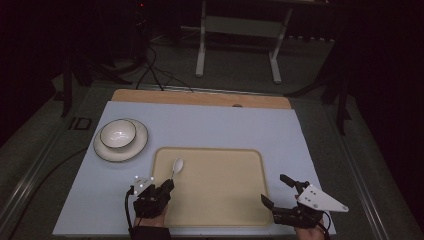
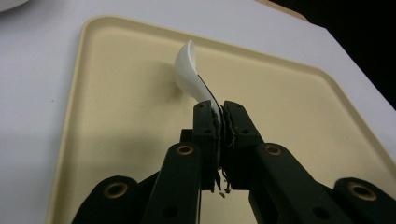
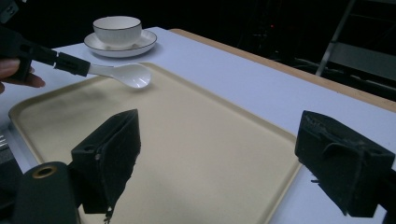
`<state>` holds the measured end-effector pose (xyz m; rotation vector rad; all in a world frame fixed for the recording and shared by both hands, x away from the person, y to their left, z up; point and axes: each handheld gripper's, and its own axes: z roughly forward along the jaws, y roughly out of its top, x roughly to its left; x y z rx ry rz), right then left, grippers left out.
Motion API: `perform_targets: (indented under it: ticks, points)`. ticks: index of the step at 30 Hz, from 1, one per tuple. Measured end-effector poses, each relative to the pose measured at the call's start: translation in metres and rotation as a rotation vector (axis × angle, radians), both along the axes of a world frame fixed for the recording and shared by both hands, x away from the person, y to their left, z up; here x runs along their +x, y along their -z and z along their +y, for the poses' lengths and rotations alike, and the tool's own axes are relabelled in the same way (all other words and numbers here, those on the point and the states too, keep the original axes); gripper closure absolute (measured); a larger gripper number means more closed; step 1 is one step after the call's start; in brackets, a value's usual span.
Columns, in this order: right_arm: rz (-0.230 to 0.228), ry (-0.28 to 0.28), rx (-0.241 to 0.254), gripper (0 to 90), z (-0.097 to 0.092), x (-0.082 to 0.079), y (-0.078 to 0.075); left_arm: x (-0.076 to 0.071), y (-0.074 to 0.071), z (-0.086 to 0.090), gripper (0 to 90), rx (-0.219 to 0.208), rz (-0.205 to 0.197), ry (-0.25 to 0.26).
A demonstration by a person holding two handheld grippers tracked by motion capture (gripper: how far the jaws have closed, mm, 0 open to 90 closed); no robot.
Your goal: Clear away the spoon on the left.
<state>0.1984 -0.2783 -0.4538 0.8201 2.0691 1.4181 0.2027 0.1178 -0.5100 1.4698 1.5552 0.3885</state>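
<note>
Far left on the table: a white bowl point(image 1: 118, 133) is seen seated on a saucer point(image 1: 135, 148), both well apart from the grippers and off the tray's left-rear corner. In the right gripper view the same pair point(image 3: 117, 29) sits beyond the tray, upright, apparently empty.

Next, the left gripper point(image 1: 167, 186) is held over the tray's near-left part. Its jaws are closed tight on the handle of a white spoon point(image 1: 177, 166); in the left gripper view the handle is pinched between the two pads w/ no gap left. The spoon point(image 2: 189, 70) runs straight out along the jaw line, bowl end forward, away from the person & toward the rear of the tray. Whether the spoon bowl touches the tray or hangs just above it can't be told; from the right gripper view point(image 3: 125, 74) it looks slightly lifted.

Centre: a cream tray point(image 1: 225, 210), otherwise bare.

Right: the right gripper point(image 1: 274, 190) is held at the tray's near-right corner, jaws spread wide, nothing between them.

Key relation, as a judgement: if the spoon is meant for the bowl, the bowl lies left & rearward of the spoon tip, so the left hand is much the nearer one; a swing of the long axis leftward would be needed.
</note>
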Motion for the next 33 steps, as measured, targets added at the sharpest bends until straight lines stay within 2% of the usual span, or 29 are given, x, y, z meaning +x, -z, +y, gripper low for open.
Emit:
perform_targets:
  ticks: [2, 12, 16, 20, 22, 24, 29, 33]
  points:
    - [0.000, -0.001, -0.001, 14.2, 0.000, 0.000, 0.000, 0.003, 0.006, -0.002, 85.3, 0.004, 0.015, 0.001]
    - [0.001, -0.002, -0.002, 14.2, 0.000, 0.000, 0.000, 0.004, 0.013, -0.008, 84.4, 0.031, 0.038, 0.008]
    - [0.018, -0.006, -0.011, 14.1, 0.001, 0.001, 0.002, 0.006, 0.021, -0.012, 83.2, 0.075, 0.075, 0.016]
    - [0.020, -0.009, -0.011, 14.1, 0.001, 0.002, 0.002, 0.009, 0.027, -0.011, 79.6, 0.097, 0.112, 0.013]
    - [0.022, -0.010, -0.007, 14.1, 0.001, 0.002, 0.002, 0.010, 0.028, -0.010, 78.9, 0.085, 0.127, 0.009]
    - [0.022, -0.009, -0.007, 14.2, 0.001, 0.002, 0.002, 0.011, 0.029, -0.010, 78.8, 0.102, 0.136, 0.015]
    - [0.037, -0.016, -0.006, 14.1, 0.001, 0.003, 0.003, 0.011, 0.032, -0.010, 73.4, 0.124, 0.140, 0.016]
    - [0.043, -0.018, -0.001, 14.1, 0.001, 0.004, 0.003, 0.013, 0.031, -0.009, 72.9, 0.129, 0.143, 0.015]
